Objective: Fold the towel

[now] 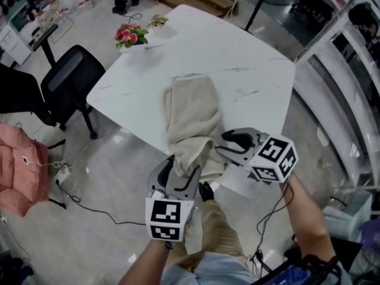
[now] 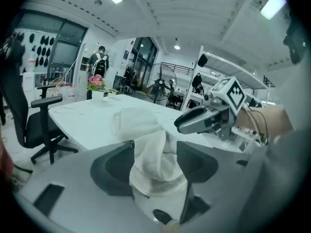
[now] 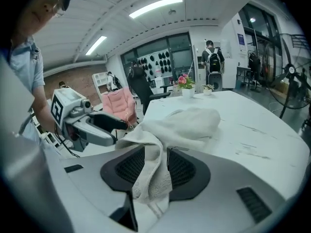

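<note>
Beige terry towel (image 1: 191, 114) lies bunched lengthwise on the white marble-look table (image 1: 249, 58), its near end spilling over the 6 o'clock edge. Left gripper (image 1: 184, 170) has its jaws spread, with that end loose between them; right gripper (image 1: 221, 142) pinches a fold. Pink potted flowers (image 1: 130, 35) sit at the table's 11 o'clock corner, and a black office chair (image 1: 74, 79) stands at 9 o'clock on the glossy pale floor (image 1: 119, 183).

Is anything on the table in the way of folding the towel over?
Nothing visible is. The towel sits between the fingers of the left gripper and the right gripper. The white table beyond it is bare, and the pot of pink flowers stands away at the far corner.
</note>
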